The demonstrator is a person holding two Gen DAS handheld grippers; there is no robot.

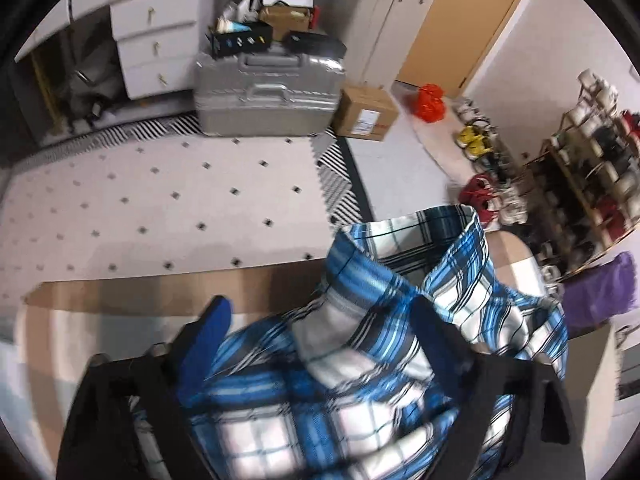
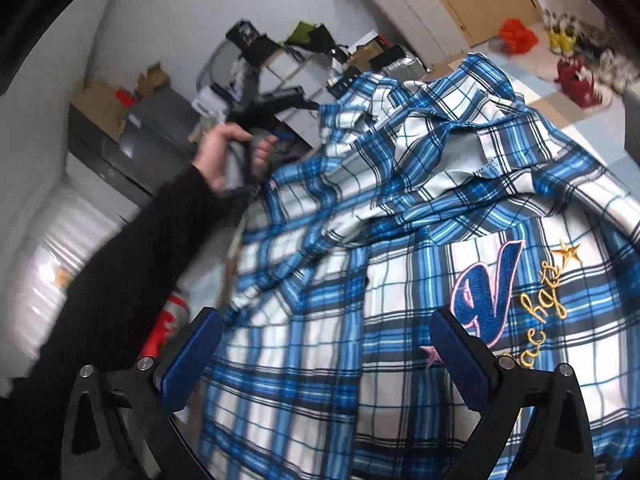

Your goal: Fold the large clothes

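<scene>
Your left gripper [image 1: 320,320] stands with jaws apart over the rumpled blue-and-white plaid cotton shirt [image 1: 404,312] heaped on the beige table [image 1: 120,284]; the cloth lies between the pads, unpinched. Your right gripper [image 2: 326,334] is equally released. Pick one clean hem edge before clamping. Only the right view shows the embroidered chest emblem [image 2: 492,284] and your left hand [image 2: 224,156].
</scene>
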